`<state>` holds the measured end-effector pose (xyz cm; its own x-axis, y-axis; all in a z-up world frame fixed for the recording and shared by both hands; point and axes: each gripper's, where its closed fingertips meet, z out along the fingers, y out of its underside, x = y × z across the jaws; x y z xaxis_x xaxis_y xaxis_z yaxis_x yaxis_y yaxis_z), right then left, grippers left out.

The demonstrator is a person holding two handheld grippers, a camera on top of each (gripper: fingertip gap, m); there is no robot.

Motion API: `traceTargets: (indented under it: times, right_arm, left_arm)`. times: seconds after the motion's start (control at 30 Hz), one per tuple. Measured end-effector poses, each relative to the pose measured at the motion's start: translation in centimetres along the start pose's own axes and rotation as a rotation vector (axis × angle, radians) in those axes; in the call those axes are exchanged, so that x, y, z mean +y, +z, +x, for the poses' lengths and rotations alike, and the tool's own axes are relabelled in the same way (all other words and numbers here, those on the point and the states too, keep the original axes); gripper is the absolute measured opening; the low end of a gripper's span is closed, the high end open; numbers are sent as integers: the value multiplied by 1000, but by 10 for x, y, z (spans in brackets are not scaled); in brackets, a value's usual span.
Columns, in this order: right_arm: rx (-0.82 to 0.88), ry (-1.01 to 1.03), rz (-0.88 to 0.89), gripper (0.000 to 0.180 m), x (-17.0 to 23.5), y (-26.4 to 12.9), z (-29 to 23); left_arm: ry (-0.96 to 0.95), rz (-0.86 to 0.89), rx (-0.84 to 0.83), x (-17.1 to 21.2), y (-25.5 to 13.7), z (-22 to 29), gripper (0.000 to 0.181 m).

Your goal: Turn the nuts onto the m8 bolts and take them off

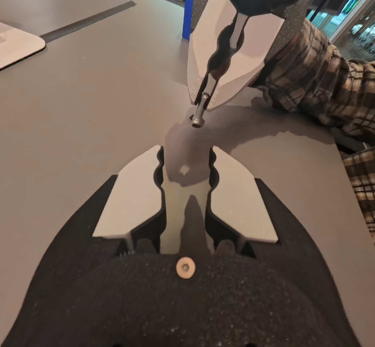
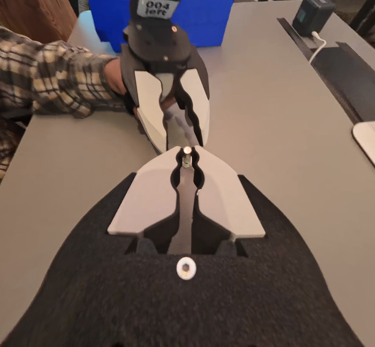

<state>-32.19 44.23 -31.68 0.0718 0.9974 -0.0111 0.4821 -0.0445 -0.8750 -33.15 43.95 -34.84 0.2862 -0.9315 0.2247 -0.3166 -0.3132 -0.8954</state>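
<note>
Two wrist cameras, facing one another across the flat grey table (image 1: 101,94).

Each looks forward and down along its own white fingers, close above the tabletop. Both share the threaded silver bolt (image 1: 198,112) (image 2: 186,157), seen near in each, and the blue plastic bin (image 2: 203,12) (image 1: 187,12) at the table's edge.

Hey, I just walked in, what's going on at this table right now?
A person in a plaid sleeve holds a handheld gripper in each hand over a grey table. The right gripper is shut on a bolt, held near its threaded end with the head pointing down, close to the tabletop. The left gripper is open and empty, facing the bolt from nearby. A blue bin sits behind.
</note>
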Motion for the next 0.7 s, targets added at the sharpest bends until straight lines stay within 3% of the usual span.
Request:
traceTargets:
  times: [0.33, 0.7]
  right_arm:
    - [-107, -14, 25, 7, -34, 4, -16]
    - [-121, 8, 48, 7, -43, -1, -19]
  left_arm:
    - [66, 229, 80, -38, -15, 24, 36]
    - [110, 238, 92, -41, -11, 35, 29]
